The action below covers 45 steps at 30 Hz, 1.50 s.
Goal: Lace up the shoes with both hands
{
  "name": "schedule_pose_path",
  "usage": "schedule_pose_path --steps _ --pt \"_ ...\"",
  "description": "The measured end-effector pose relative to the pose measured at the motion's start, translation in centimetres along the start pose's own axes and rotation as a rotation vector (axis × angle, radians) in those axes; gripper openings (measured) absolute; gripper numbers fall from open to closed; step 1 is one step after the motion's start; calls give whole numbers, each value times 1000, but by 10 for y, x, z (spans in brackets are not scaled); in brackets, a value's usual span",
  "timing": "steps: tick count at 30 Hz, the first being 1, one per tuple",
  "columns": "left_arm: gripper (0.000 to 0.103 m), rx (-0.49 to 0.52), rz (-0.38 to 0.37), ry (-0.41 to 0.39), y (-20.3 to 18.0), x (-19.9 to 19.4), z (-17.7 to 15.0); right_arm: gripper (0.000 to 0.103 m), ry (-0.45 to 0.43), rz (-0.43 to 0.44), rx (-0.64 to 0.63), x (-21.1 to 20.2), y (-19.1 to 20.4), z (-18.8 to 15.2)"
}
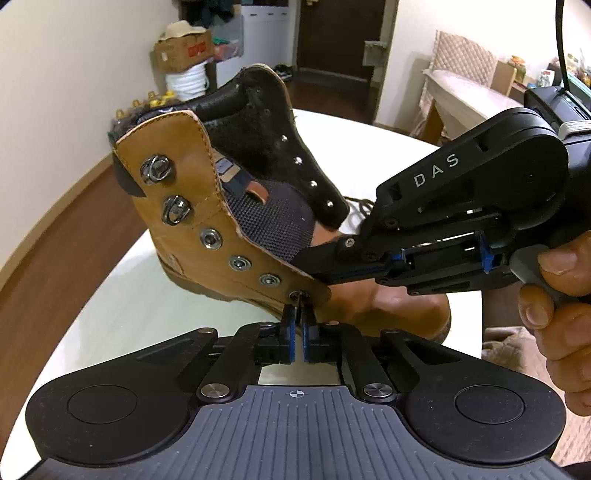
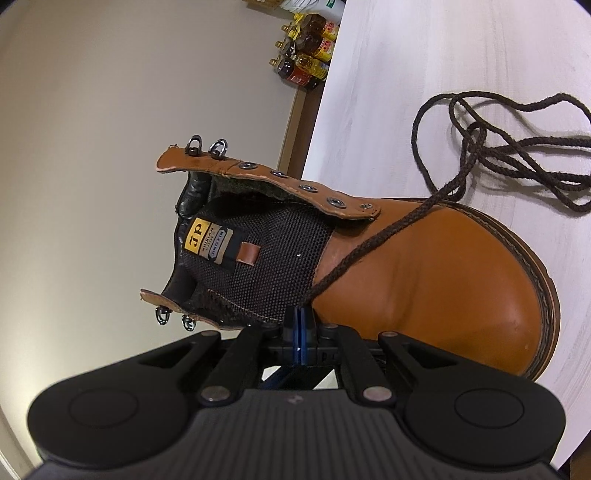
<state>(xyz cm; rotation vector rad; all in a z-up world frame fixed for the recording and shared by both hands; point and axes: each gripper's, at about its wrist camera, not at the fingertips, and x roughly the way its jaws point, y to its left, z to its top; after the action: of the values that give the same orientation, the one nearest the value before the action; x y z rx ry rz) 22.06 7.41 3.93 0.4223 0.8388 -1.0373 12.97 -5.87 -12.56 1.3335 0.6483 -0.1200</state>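
Your left gripper (image 1: 298, 314) has its jaws nearly pressed together, pinching the dark lace tip that pokes out of the lowest eyelet (image 1: 295, 294) on the near flap. Your right gripper (image 2: 300, 320) has its jaws pressed tight on the brown lace (image 2: 373, 238) right at the base of the tongue. In the left wrist view it reaches in from the right, fingers tucked under the flap. From that pinch the lace runs slantwise over the toe and out onto the white table (image 2: 406, 66), where the rest lies in loose loops beside the boot (image 2: 436, 266).

The tan boot rests on the table, flaps spread wide, and inside you see the mesh tongue (image 2: 266, 258) with its yellow label; the upper eyelets and the metal hooks (image 1: 157, 169) carry no lace.

Beyond the table, bottles (image 2: 306, 55) stand by the wall, a cardboard box (image 1: 183, 50) sits on a white stack, and a dark door (image 1: 340, 33) is at the back.
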Motion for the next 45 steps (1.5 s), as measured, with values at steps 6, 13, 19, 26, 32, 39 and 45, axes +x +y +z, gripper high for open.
schedule_pose_path --steps 6,13,19,26,32,39,45 --pt "2 -15 24 36 7 -13 -13 6 -27 -22 17 -17 -6 5" --pt "2 -42 106 142 22 -48 -56 6 -88 -97 5 -53 -22 15" --pt "2 -83 205 296 36 -90 -108 7 -126 -158 12 -71 -37 23" --pt "2 -154 331 438 55 -132 -150 9 -134 -209 -54 -74 -42 39" --pt "2 -228 378 465 60 -144 -161 13 -119 -261 -123 -66 -43 54" --pt "6 -256 335 439 51 -132 -151 14 -112 -327 -129 -68 -50 69" --pt "11 -305 317 396 50 -137 -141 16 -93 -355 -110 -78 -65 78"
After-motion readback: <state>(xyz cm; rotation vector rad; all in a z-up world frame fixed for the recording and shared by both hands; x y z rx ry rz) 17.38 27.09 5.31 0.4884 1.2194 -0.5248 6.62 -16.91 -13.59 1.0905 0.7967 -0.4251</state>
